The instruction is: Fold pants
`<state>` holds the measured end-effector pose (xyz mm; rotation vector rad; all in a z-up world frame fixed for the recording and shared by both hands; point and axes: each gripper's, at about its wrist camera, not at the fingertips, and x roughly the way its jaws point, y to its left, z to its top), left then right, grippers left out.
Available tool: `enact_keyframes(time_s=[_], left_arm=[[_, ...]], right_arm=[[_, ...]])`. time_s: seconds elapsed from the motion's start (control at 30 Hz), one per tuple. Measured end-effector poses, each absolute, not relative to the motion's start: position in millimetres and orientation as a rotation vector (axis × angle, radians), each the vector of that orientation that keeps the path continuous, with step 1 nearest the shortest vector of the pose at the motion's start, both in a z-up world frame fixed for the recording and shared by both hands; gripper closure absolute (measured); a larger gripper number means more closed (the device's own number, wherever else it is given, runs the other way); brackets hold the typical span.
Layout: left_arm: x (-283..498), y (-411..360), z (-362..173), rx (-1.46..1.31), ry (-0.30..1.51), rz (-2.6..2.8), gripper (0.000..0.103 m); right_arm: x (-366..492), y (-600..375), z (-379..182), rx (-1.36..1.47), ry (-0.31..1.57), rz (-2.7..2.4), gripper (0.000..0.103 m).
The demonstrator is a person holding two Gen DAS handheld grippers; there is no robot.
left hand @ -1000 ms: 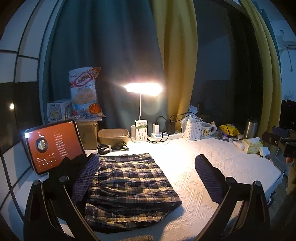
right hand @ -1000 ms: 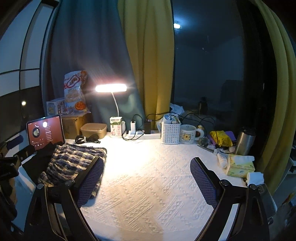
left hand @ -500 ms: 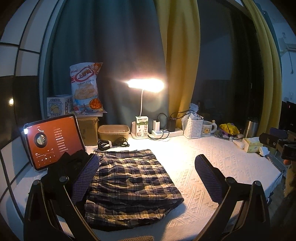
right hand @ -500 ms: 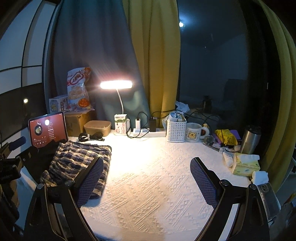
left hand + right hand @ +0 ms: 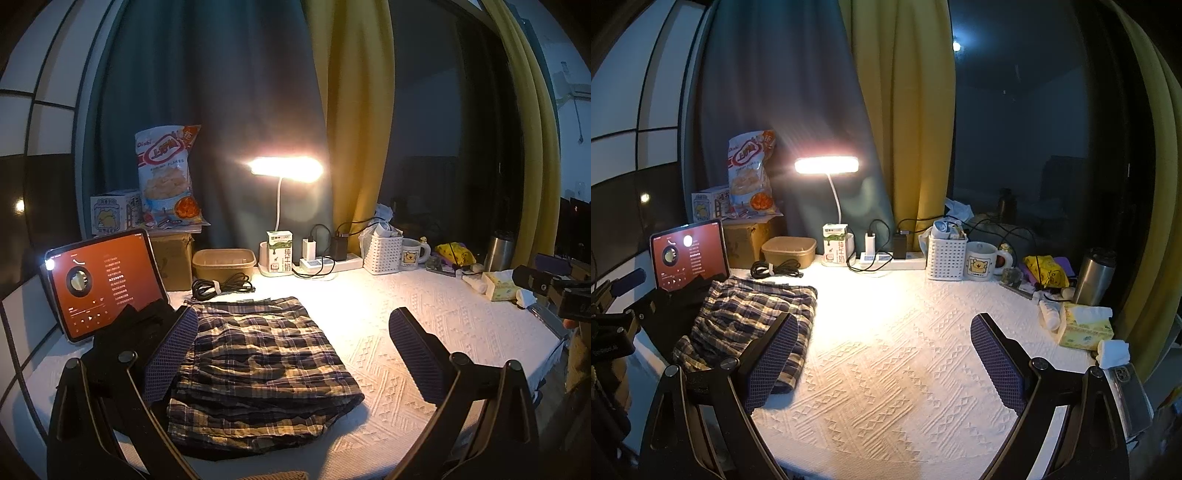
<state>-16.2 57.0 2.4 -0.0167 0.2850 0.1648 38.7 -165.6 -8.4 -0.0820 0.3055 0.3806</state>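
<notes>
A: Holding both claws off the cloth, I report status. My left claw [image 5: 291,354] stands wide open with nothing between its pads; my right claw [image 5: 882,358] is equally wide and empty.

B: Location of the pants?

A: The plaid pants [image 5: 258,365] lie folded into a compact stack on the white textured worktop [image 5: 443,325], at 9 o'clock from the worktop centre. In the right wrist view they sit at 10 o'clock [image 5: 750,325].

B: Why there?

A: I judge the stack sits clear of the lamp [image 5: 284,170], the power strip [image 5: 328,263] and the mug [image 5: 413,252] at 12 o'clock, so no cable snags the fabric. The tablet [image 5: 99,284] stands just beside it at 10 o'clock.

B: Remaining work?

A: The folds look complete; the lower edge appears slightly uneven, so a light squaring may be warranted.
</notes>
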Motion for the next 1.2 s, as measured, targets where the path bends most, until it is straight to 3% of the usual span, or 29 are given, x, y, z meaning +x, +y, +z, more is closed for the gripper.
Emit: enact_keyframes(time_s=[1.2], left_arm=[[-18.8, 59.5, 9.7, -0.015, 0.274, 0.184, 0.001]], right_arm=[[42.2, -159.1, -11.8, -0.089, 0.324, 0.396, 0.007]])
